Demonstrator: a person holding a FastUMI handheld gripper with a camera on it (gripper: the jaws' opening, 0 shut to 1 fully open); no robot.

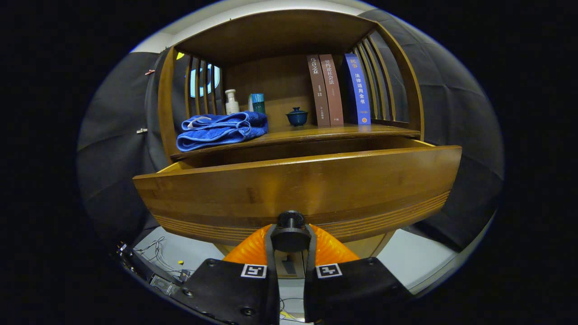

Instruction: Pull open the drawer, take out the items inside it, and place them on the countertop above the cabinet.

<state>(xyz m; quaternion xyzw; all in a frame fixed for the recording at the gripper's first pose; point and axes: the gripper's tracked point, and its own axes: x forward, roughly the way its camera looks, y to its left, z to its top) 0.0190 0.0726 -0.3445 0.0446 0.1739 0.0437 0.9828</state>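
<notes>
Drawer: brown wood, grooved lower edge, pulled partway out under the countertop. On the countertop: blue towel, bottle, lidded cup, books. Gripper clamped on the dark knob at drawer front.

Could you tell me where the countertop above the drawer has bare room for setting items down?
Bare patch: between blue towel and teacup, running along the countertop front edge. Crowded: bottle and can behind the towel, books at right. Fingers grip the drawer knob.
</notes>
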